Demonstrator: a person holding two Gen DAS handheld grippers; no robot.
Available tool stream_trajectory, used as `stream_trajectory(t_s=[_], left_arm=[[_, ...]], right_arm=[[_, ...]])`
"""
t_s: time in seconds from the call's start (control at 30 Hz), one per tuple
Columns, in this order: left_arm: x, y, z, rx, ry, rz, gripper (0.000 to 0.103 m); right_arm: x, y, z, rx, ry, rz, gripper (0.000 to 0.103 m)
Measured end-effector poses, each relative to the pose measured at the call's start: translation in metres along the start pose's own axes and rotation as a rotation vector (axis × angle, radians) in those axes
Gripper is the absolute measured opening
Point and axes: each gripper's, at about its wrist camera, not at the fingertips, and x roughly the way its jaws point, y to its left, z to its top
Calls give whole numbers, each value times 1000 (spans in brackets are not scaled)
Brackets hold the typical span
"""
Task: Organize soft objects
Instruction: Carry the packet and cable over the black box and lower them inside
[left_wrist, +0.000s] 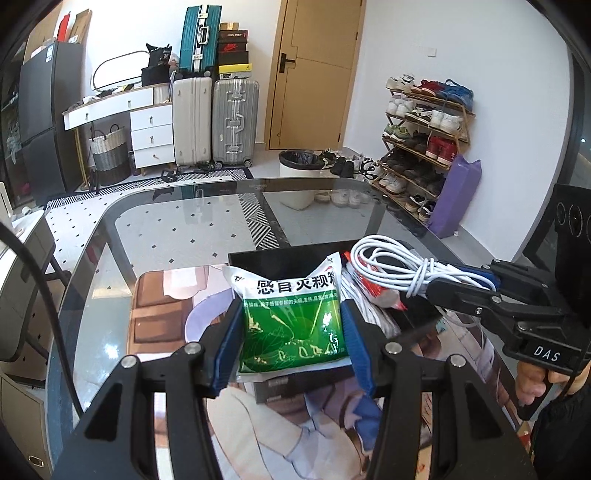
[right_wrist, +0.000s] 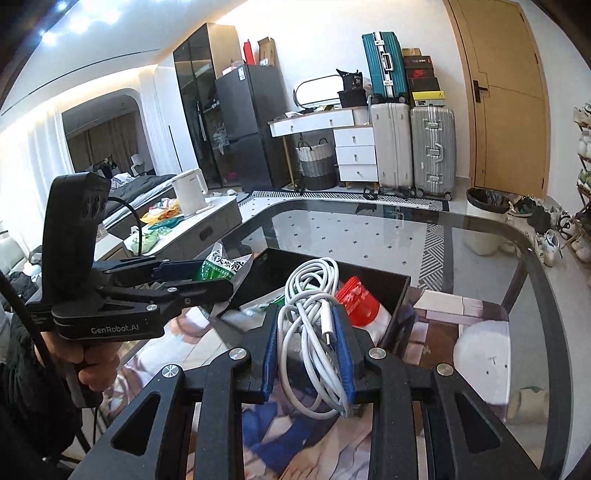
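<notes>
Blue-padded, my left gripper (left_wrist: 291, 328) is clamped on the green medicine sachet (left_wrist: 291, 317) at frame centre; my right gripper (right_wrist: 306, 343) pinches the coiled white cable (right_wrist: 310, 314), both over the black tray (right_wrist: 400, 295).

Readable text only:
- "DAS", white letters, on black body of right gripper (left_wrist: 461, 282), right edge of left wrist view.
- "GenRobot.AI", grey letters, on black body of left gripper (right_wrist: 199, 275), lower left of right wrist view.
- green medicine packet (left_wrist: 291, 314), frame centre: large Chinese characters "感冒灵颗粒", partly cut off; smaller line below too blurred to read.
- shoe boxes (left_wrist: 232, 46), upper centre: red swoosh logo; lettering illegible.
</notes>
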Motion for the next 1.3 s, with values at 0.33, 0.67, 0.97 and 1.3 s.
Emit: stream_trajectory(t_s=[0.33,0.67,0.97,1.3], left_arm=[[24,-4,6,11,19,-4,52],[43,-9,1,32,51,-6,52],[45,-21,-6,78,67,-1,53],[41,-26,-9,93,77,6,55]], right_arm=[[33,-5,13,-6,39,10,27],[68,-14,13,4,86,24,27],[74,-16,2,5,82,45,32],[73,-15,-1,-14,93,26,36]])
